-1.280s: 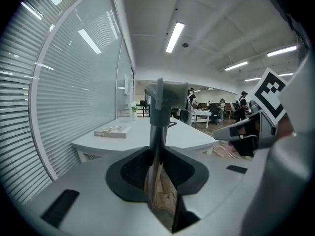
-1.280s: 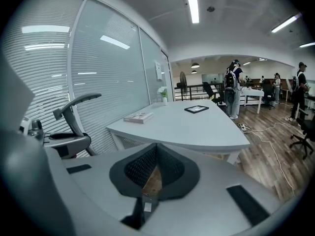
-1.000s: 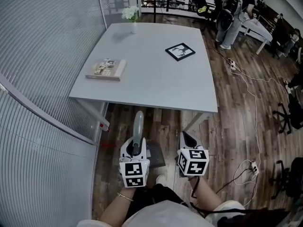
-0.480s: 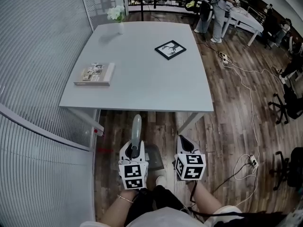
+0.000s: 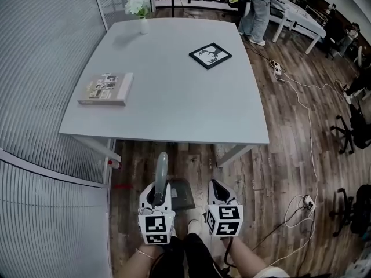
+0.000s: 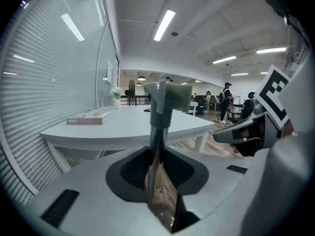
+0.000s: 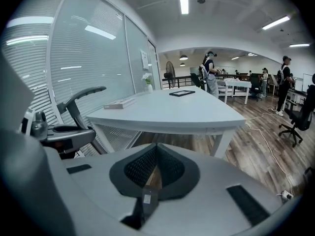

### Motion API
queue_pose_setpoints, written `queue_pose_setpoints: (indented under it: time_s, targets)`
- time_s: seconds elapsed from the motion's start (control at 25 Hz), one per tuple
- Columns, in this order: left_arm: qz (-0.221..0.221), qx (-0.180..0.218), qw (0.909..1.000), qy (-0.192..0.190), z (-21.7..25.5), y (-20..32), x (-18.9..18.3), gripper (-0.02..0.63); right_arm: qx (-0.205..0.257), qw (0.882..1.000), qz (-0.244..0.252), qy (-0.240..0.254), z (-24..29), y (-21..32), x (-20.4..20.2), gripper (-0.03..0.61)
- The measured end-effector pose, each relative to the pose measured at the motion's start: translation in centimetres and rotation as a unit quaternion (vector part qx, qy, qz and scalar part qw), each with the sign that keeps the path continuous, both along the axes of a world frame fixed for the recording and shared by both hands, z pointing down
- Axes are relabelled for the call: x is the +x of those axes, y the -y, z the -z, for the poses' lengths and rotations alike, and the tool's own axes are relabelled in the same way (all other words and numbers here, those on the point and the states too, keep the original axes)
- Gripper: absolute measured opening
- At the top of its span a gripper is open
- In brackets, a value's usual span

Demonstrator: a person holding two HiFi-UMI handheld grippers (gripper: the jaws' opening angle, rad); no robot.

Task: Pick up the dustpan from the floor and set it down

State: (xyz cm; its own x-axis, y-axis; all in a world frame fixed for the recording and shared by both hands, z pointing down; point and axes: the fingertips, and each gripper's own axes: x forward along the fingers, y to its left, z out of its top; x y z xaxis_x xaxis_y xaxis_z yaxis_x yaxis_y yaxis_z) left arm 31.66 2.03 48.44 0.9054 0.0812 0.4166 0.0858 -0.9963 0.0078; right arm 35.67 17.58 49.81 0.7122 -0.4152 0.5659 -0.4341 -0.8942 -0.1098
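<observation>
Now left claw [image 5: 156,189] clamps dustpan [image 5: 160,165] — right claw [image 5: 215,185] closed, empty.

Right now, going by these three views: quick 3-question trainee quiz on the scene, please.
1. True or false: the left gripper is shut on the dustpan handle.
2. What is between the jaws of the right gripper? A) the dustpan handle B) a cloth C) nothing
3. Short answer: which three things sit on the table?

Key
1. True.
2. C; its jaws are together and empty.
3. Book, framed picture, vase of flowers.
</observation>
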Motion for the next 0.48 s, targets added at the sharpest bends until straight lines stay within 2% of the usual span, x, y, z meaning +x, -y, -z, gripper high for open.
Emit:
queue_pose_setpoints:
  time_s: [0.48]
  targets:
    - [0.006,0.011,0.9997,0.022,-8.3,0.9,1.9,0.097,-0.034,0.999,0.011,0.022,-8.2,0.4,0.7,0.032]
